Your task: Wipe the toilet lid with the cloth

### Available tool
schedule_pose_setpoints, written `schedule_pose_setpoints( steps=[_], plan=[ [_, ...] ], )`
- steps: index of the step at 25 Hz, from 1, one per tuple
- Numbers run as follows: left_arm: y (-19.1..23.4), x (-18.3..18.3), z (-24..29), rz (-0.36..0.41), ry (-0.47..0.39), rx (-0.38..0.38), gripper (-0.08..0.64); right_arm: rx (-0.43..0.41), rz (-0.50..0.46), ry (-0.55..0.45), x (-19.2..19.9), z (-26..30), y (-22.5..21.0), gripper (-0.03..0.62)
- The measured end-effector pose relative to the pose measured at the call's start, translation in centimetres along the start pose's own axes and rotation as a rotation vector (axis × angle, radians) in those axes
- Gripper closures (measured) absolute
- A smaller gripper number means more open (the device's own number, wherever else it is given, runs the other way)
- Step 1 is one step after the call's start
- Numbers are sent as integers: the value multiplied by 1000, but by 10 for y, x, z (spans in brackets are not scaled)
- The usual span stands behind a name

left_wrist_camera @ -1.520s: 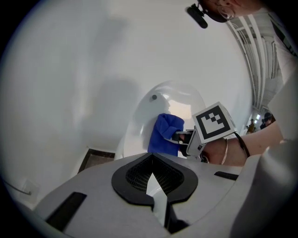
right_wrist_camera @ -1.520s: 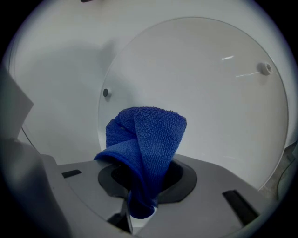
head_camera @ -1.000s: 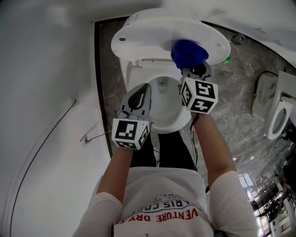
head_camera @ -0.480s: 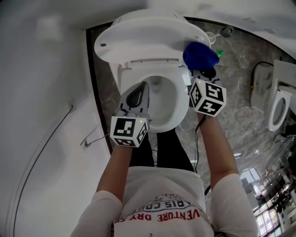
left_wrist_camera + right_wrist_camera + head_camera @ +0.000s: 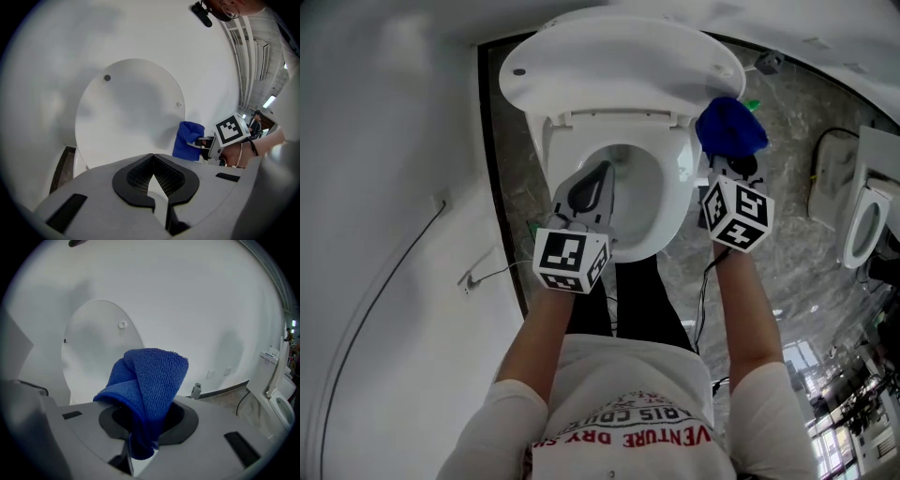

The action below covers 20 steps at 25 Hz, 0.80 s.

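The white toilet lid (image 5: 619, 56) stands raised behind the open bowl (image 5: 628, 178). My right gripper (image 5: 733, 161) is shut on a bunched blue cloth (image 5: 729, 127), held at the lid's lower right edge; I cannot tell whether it touches. In the right gripper view the blue cloth (image 5: 150, 380) bulges up out of the right gripper (image 5: 143, 437), with the lid (image 5: 98, 348) behind on the left. My left gripper (image 5: 592, 180) hovers shut and empty over the bowl. The left gripper view has the left gripper (image 5: 153, 164), the lid (image 5: 129, 112) and the cloth (image 5: 187, 140).
A white wall (image 5: 394, 187) with a thin cable (image 5: 478, 277) closes the left side. Grey marble floor (image 5: 787, 262) lies to the right, with another white fixture (image 5: 862, 225) at the far right. A green object (image 5: 753, 105) sits behind the cloth. The person's legs (image 5: 637, 300) are right in front of the bowl.
My right gripper has carried the blue cloth rightward across the lid, from its middle to its right edge. The left gripper has stayed over the bowl.
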<state>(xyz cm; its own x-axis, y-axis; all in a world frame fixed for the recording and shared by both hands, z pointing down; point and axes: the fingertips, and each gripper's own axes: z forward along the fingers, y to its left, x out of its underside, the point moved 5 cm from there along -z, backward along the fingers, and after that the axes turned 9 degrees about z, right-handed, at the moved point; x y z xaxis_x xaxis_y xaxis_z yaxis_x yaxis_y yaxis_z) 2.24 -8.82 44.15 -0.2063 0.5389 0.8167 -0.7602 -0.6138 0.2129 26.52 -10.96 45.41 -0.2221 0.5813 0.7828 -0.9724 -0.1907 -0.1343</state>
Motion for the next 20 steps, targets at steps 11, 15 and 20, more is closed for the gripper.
schedule_pose_setpoints(
  steps=[11, 15, 20],
  plan=[
    [79, 48, -32, -56, 24, -103, 554, -231, -34, 68, 65, 40, 134, 505],
    [116, 64, -47, -77, 23, -148, 554, -334, -56, 80, 83, 60, 199, 505],
    [147, 81, -60, -106, 31, -185, 554, -445, -131, 78, 97, 79, 262, 505]
  ],
)
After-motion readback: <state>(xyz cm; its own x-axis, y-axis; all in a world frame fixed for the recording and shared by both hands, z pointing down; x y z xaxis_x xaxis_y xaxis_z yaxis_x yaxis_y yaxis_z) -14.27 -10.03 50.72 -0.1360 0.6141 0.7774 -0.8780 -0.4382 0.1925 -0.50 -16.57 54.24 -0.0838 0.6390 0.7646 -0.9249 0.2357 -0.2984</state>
